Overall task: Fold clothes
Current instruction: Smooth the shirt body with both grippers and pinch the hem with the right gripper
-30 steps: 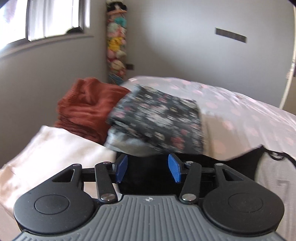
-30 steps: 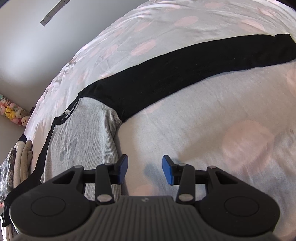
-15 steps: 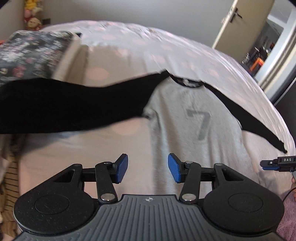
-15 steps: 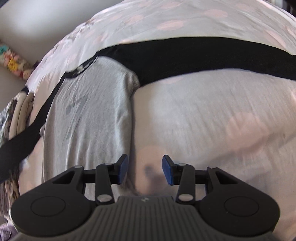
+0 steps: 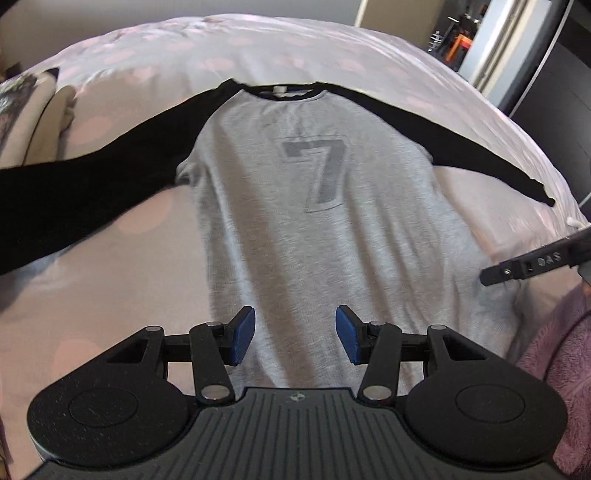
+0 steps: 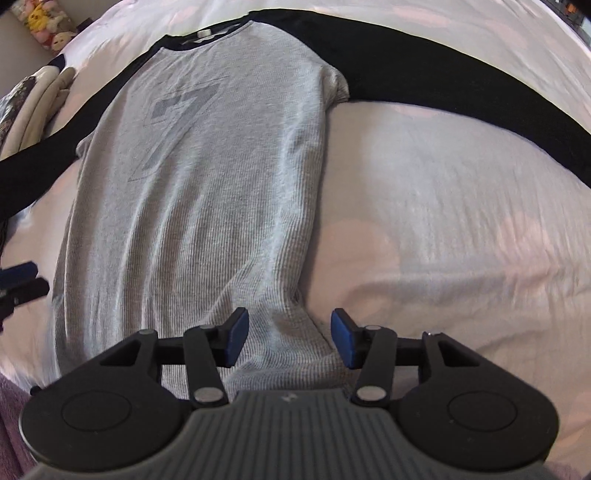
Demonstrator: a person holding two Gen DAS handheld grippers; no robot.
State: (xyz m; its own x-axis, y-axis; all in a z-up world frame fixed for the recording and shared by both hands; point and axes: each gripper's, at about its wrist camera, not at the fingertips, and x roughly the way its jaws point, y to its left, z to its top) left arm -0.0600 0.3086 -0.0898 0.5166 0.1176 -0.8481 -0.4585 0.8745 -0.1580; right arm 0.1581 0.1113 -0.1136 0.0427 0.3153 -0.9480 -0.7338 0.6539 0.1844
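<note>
A grey long-sleeve shirt [image 5: 295, 229] with black sleeves and a grey number 7 lies flat on the bed, both sleeves spread out; it also shows in the right wrist view [image 6: 192, 206]. My left gripper [image 5: 295, 338] is open and empty above the shirt's lower left part. My right gripper [image 6: 288, 338] is open and empty over the shirt's bottom right corner. One finger of the right gripper [image 5: 532, 264] shows at the right edge of the left wrist view.
The bed has a pale cover with pink dots [image 6: 461, 229]. Folded clothes are stacked at the far left of the bed [image 6: 33, 103]. Plush toys [image 6: 40, 22] stand by the wall. An open doorway [image 5: 465, 40] lies beyond the bed. A purple blanket [image 5: 554, 369] lies near the front edge.
Both grippers have swung from the pile and the sleeve to face the shirt's body near its hem. Both stay open and empty.
</note>
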